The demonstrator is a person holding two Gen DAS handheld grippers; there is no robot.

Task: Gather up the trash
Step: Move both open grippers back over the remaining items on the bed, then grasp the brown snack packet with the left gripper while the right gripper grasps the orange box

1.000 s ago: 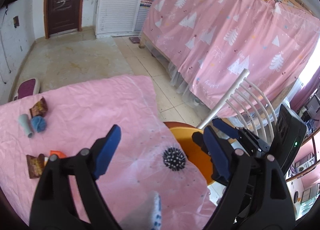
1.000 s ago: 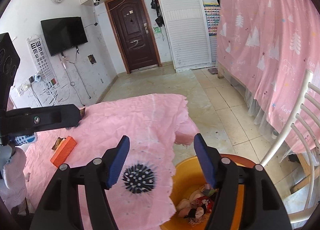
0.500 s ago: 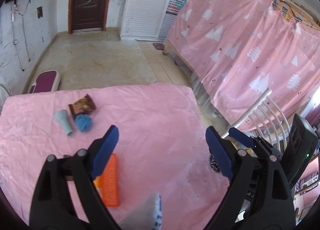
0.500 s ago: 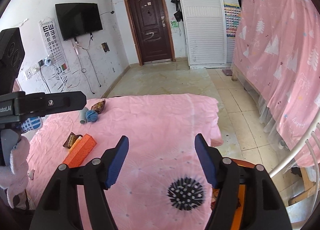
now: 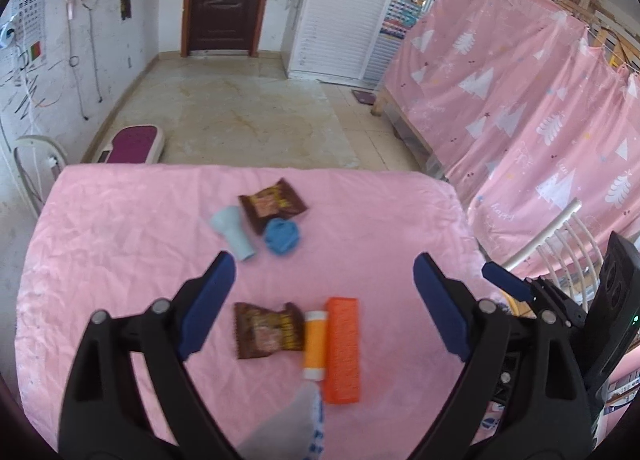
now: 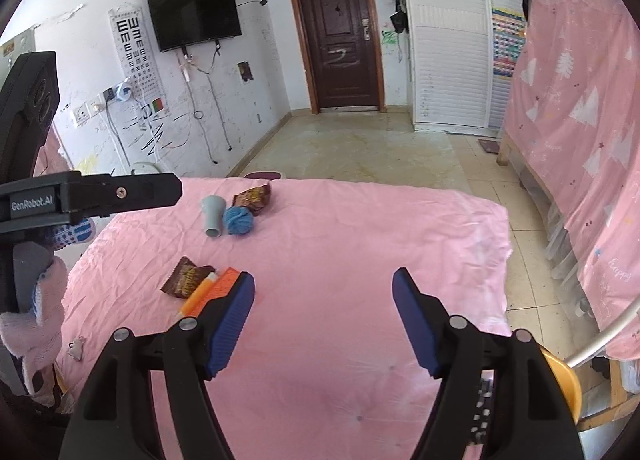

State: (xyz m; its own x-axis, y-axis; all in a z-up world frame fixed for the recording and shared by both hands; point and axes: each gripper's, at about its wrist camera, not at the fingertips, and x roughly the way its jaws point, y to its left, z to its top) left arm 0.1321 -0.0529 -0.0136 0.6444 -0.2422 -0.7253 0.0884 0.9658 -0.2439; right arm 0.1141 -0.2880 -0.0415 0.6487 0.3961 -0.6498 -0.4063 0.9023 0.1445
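Trash lies on the pink tablecloth [image 5: 120,244]. Nearest to my left gripper [image 5: 322,292] are a brown snack wrapper [image 5: 268,330], an orange tube [image 5: 314,344] and an orange block [image 5: 342,348], just below its fingertips. Farther back sit a pale blue cup [image 5: 232,232], a blue yarn ball [image 5: 282,236] and a second brown wrapper [image 5: 272,204]. The left jaws are wide and opening, with nothing between them. My right gripper [image 6: 324,320] hovers over bare cloth right of the orange block [image 6: 218,288]; its jaws are opening and hold nothing.
An orange bin [image 6: 564,380] stands off the table's right corner beside a white chair back [image 5: 560,236]. A pink curtain [image 5: 520,100] hangs at the right. Tiled floor [image 6: 360,152] lies beyond the table. A gloved hand [image 6: 36,300] holds the left gripper [image 6: 168,192].
Both views have swung left, away from the orange bin and the black spiky ball, onto the trash on the table. Both pairs of jaws stand a little wider.
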